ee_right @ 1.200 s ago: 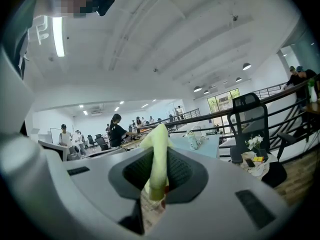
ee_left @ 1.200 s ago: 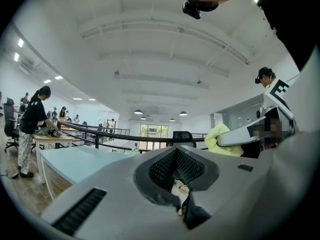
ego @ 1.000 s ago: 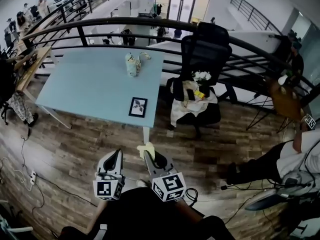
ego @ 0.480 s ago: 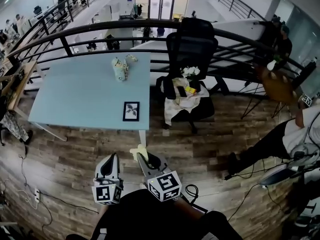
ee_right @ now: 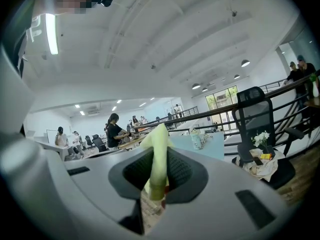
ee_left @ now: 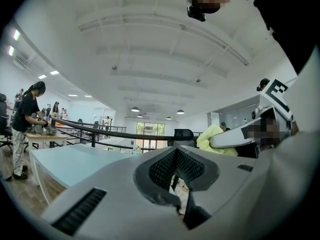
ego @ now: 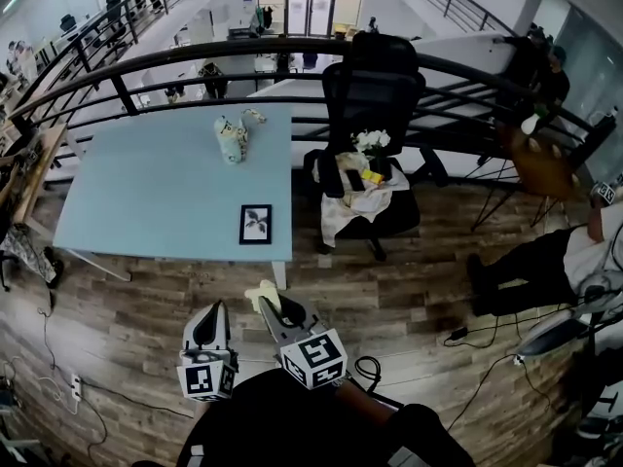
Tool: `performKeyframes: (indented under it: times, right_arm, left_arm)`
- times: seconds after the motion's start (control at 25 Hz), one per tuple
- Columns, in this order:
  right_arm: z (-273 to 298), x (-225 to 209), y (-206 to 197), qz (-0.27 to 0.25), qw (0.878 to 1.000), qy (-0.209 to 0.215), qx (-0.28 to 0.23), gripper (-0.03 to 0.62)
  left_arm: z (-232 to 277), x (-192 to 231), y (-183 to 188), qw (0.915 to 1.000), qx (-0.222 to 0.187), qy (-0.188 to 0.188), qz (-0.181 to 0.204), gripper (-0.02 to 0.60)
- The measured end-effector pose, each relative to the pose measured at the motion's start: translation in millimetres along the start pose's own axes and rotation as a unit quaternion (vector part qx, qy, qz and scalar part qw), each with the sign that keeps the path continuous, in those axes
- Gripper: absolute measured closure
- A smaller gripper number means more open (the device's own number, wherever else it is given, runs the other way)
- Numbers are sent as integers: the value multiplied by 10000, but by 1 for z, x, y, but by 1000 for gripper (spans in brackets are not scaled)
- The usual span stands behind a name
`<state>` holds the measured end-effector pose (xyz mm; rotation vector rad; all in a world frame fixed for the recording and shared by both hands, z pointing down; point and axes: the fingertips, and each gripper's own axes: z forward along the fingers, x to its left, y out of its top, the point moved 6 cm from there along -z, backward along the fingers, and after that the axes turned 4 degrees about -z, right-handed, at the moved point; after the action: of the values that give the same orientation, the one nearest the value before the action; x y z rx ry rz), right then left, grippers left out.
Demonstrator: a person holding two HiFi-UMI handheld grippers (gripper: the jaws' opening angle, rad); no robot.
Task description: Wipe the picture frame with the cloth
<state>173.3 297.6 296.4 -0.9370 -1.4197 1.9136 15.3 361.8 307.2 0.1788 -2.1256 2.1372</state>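
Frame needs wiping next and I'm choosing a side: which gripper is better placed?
Right. The right gripper is shut on the cloth; the left gripper is empty. Both are short of the frame on the table.

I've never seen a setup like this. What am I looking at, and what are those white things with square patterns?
No robot here: a person holds a two-jaw gripper in each hand; the patterned cubes belong to them. One picture looks down from the person's head; the other two come from cameras riding on the grippers. The left gripper is shut and empty. The right gripper pinches a yellow cloth. Ahead, on the blue table, lie a small picture frame and a pale bundle.
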Motion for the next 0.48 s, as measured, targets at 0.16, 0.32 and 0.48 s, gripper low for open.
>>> performKeyframes:
  times: [0.16,0.32,0.48]
  right_arm:
    - [20,-8,3,-22,10000,49,28,537]
    - [39,-23,6,41,10000,1,87,536]
    - [61,-39,13,73,9999,-46,91,536]
  left_arm:
    - [20,12,2,9999,-87,-9,54,584]
    - [41,22,-3,10000,49,36,49,584]
    - [68,27,-4,9999,141,-24,43,584]
